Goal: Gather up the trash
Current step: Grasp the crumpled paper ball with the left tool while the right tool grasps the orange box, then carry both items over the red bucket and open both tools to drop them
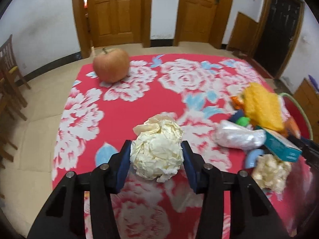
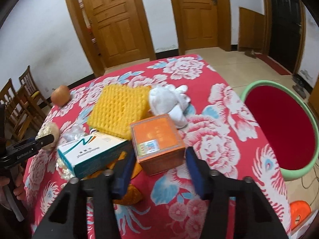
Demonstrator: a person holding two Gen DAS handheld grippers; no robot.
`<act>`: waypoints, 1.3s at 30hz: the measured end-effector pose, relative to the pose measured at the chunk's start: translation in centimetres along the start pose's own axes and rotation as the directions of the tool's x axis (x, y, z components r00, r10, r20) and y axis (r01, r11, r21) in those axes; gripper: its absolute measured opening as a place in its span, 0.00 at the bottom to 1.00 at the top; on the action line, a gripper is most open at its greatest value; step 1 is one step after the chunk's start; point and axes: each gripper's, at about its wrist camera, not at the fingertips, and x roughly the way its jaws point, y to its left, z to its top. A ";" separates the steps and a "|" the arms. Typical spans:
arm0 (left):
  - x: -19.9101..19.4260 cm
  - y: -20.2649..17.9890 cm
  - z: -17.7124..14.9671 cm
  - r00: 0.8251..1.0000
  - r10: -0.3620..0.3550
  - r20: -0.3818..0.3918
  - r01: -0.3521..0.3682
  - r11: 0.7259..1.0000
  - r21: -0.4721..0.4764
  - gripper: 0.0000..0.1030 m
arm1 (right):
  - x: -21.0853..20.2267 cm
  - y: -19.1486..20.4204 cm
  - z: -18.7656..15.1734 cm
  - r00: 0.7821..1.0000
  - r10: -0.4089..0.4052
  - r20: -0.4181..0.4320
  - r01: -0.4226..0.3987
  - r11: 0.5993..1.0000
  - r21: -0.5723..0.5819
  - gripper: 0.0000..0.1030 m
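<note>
Your worktop (image 1: 139,107) wears a red floral cloth in a white-walled room with wooden doors (image 1: 111,10); an apple (image 1: 111,65) sits at its 11 o'clock corner. Your left hand-held gripper (image 1: 156,152) is clamped on the crumpled paper ball (image 1: 157,151), both pads touching it. Your right hand-held gripper (image 2: 158,159) stands apart, the orange box (image 2: 157,143) at 12 o'clock between its fingers, the basin (image 2: 279,171) at 3 o'clock.

Left tool (image 1: 156,155) clamped, right tool (image 2: 159,171) agape.
</note>
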 end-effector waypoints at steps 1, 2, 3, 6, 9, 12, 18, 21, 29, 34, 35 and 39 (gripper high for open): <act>-0.5 -0.4 -0.1 1.000 -0.005 0.012 0.005 1.000 0.004 0.47 | -0.1 0.0 -0.1 1.000 0.011 0.001 -0.011 1.000 0.000 0.50; -0.9 -0.7 -0.2 1.000 -0.006 0.018 0.006 1.000 0.006 0.47 | -0.3 -0.1 -0.1 1.000 0.025 0.003 -0.025 1.000 0.002 0.50; -1.4 -1.0 -0.3 1.000 -0.008 0.024 0.008 1.000 0.006 0.47 | -0.5 -0.1 -0.2 0.999 0.032 0.006 -0.032 0.999 0.005 0.50; -3.3 -2.0 -0.6 0.998 -0.026 0.050 0.027 1.000 -0.002 0.47 | -1.9 -0.6 -0.4 0.999 0.040 0.031 -0.041 0.999 0.008 0.50; -4.9 -3.0 -0.8 0.996 -0.041 0.073 0.041 0.999 -0.004 0.47 | -3.4 -1.2 -0.7 0.998 0.037 0.053 -0.038 0.999 0.019 0.50; -6.5 -4.3 -0.8 0.994 -0.063 0.093 0.063 0.998 0.001 0.47 | -4.6 -2.0 -0.9 0.997 0.027 0.068 -0.030 0.999 0.037 0.50; -8.8 -8.4 -0.6 0.984 -0.125 0.128 0.121 0.992 0.045 0.47 | -7.4 -4.7 -1.2 0.994 -0.021 0.111 0.011 0.996 0.089 0.50; -9.3 -10.4 -0.5 0.977 -0.165 0.136 0.159 0.986 0.052 0.47 | -8.6 -6.5 -1.2 0.990 -0.053 0.132 0.036 0.992 0.124 0.50; -9.0 -17.1 0.4 0.962 -0.246 0.120 0.237 0.968 0.089 0.47 | -10.3 -11.6 -1.3 0.980 -0.112 0.165 0.073 0.972 0.225 0.50; -7.7 -21.5 1.2 0.955 -0.283 0.092 0.270 0.954 0.126 0.47 | -10.1 -14.6 -1.5 0.973 -0.159 0.166 0.106 0.950 0.292 0.50; -7.4 -22.2 1.4 0.954 -0.288 0.088 0.275 0.952 0.134 0.47 | -9.9 -15.2 -1.5 0.973 -0.170 0.159 0.114 0.944 0.310 0.50; -5.8 -24.8 1.9 0.952 -0.298 0.075 0.282 0.944 0.170 0.47 | -8.2 -18.1 -1.5 0.971 -0.210 0.119 0.152 0.916 0.372 0.50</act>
